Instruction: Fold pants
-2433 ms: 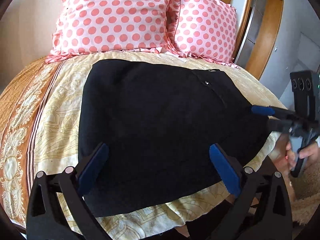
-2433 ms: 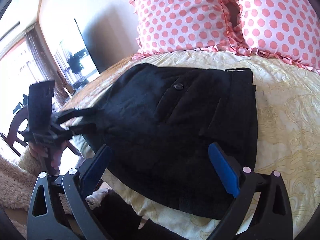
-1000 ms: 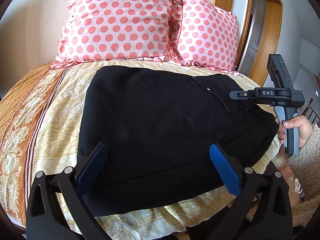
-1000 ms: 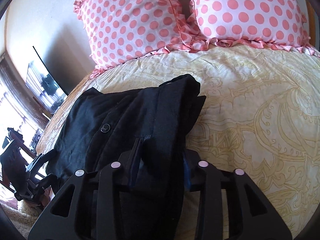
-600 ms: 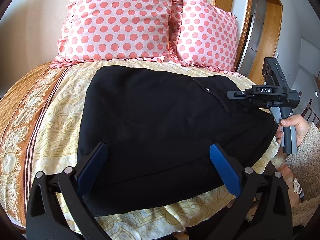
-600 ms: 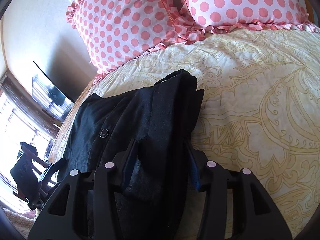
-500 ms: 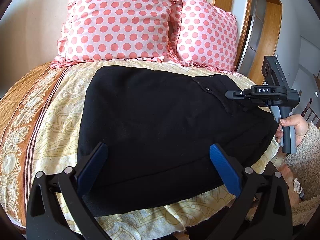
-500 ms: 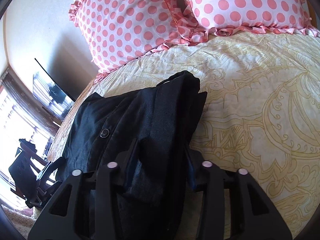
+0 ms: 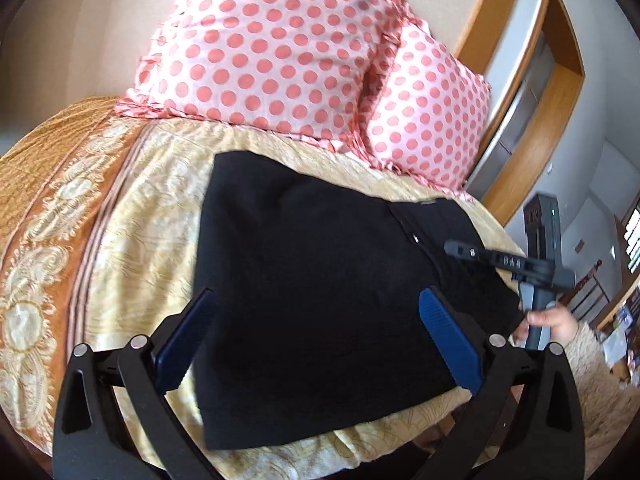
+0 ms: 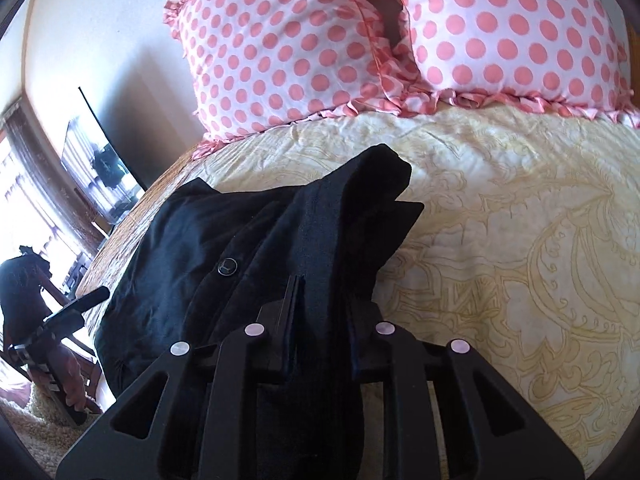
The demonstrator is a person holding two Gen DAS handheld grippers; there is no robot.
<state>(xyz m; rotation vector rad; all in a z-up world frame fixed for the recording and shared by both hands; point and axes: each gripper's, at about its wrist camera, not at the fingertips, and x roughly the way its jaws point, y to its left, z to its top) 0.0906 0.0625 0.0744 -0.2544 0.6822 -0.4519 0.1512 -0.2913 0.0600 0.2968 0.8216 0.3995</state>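
Note:
Black pants [image 9: 320, 280] lie folded and flat on the yellow patterned bedspread [image 9: 160, 184]. My left gripper [image 9: 316, 336] is open above their near edge, with blue pads on either side and nothing between them. My right gripper [image 10: 320, 304] is shut on the waistband end of the pants [image 10: 280, 248], which bunches up and lifts between the fingers; a back pocket button [image 10: 227, 267] shows beside it. The right gripper also shows in the left wrist view [image 9: 452, 247] at the right edge of the pants.
Two pink polka-dot pillows [image 9: 272, 52] [image 10: 500, 28] lean at the head of the bed. An orange border [image 9: 44, 216] runs along the bedspread's left side. A wooden door frame [image 9: 532, 128] stands to the right. A dark screen [image 10: 100, 160] is at the left.
My right gripper closed on the waistband end and lifted it into a bunch. My left gripper stayed open and tilted its view slightly.

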